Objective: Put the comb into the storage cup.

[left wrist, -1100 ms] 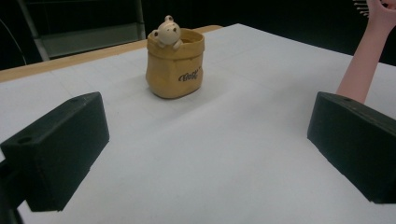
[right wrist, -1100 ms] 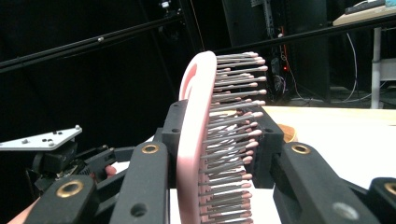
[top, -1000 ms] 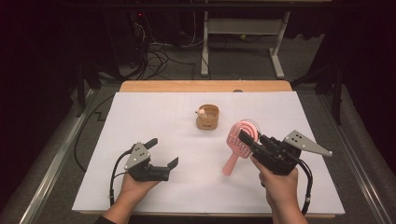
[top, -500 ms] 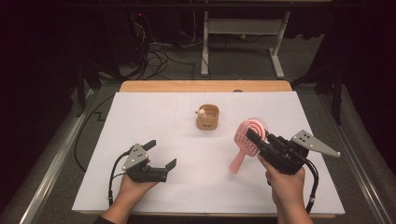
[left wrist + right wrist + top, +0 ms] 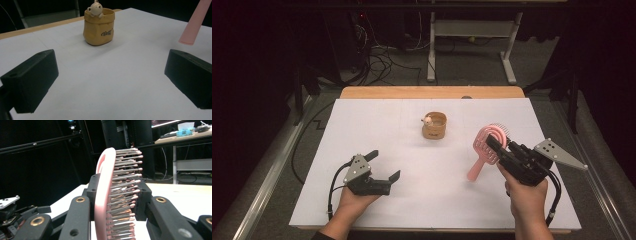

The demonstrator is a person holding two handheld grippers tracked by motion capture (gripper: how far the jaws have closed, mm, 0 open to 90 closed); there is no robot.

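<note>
A pink hairbrush (image 5: 486,141) is clamped by its head in my right gripper (image 5: 495,146), right of the table's middle, its handle hanging down to the left. In the right gripper view the brush (image 5: 104,195) stands edge-on between the jaws, bristles pointing right. My left gripper (image 5: 385,165) lies low at the front left, open and holding nothing. A tan bag-shaped cup (image 5: 434,126) with a small bear figure on its rim stands at the centre back. In the left gripper view the cup (image 5: 99,27) is ahead of the jaws and the brush handle (image 5: 195,22) hangs at the upper right.
A white sheet (image 5: 362,125) covers the table, with a wooden strip (image 5: 412,92) bare along the far edge. Beyond it are cables (image 5: 382,65) on the floor and a white desk frame (image 5: 472,35). Metal rails run along both sides.
My right gripper has shifted a little to the right with the hairbrush in it. The left gripper and the cup have stayed put.
</note>
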